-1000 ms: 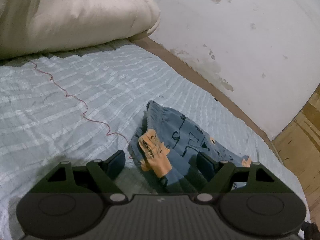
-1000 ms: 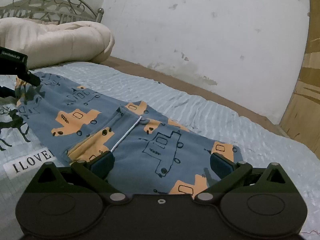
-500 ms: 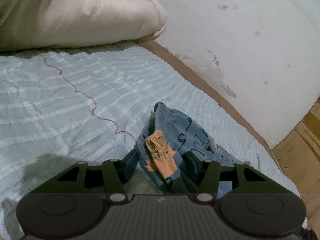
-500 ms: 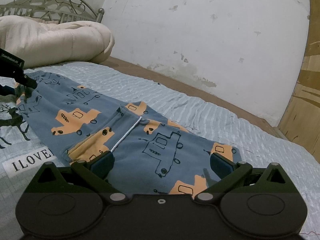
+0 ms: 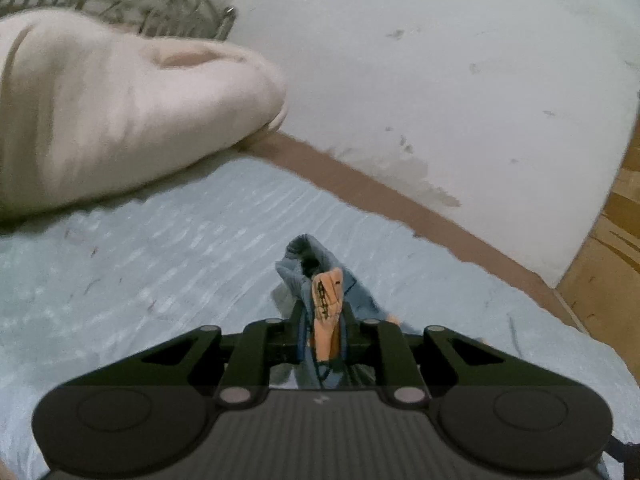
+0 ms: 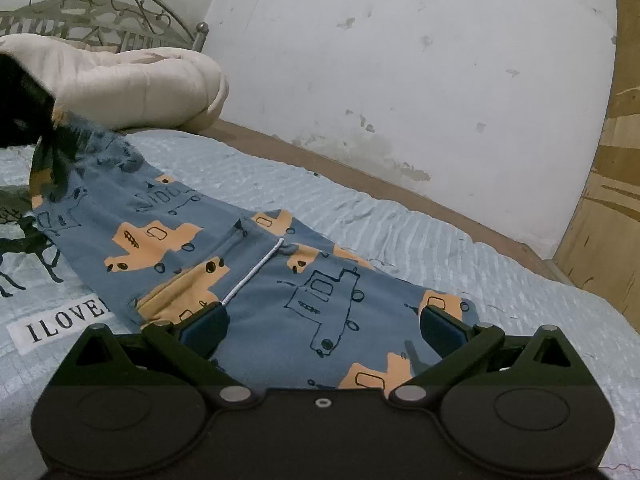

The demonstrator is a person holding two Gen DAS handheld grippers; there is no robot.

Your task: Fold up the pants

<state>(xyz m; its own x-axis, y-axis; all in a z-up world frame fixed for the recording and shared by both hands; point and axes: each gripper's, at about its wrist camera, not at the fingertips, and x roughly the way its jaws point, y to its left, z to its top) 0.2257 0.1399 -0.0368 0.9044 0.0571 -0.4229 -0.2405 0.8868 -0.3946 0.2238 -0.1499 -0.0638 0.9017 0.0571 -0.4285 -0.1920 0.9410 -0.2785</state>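
Blue pants [image 6: 280, 280] with orange and outlined truck prints lie across the light blue bed cover, waist end nearest the right wrist camera. My right gripper [image 6: 322, 322] is open, its fingers spread over the waist end, holding nothing. My left gripper [image 5: 322, 320] is shut on the bunched leg end of the pants [image 5: 326, 292] and lifts it off the bed. In the right wrist view the left gripper [image 6: 24, 116] shows as a dark blur at far left, with the pant leg hanging from it.
A cream duvet [image 5: 112, 108] is heaped at the head of the bed before a metal headboard [image 6: 100, 4]. A brown bed edge [image 6: 360, 176] runs along the stained white wall. A wooden panel [image 6: 608, 184] stands at right. The cover has a deer print and lettering [image 6: 60, 320].
My left gripper closed on the leg end of the pants and lifted it up off the bed. The right gripper stayed open and still over the waist.
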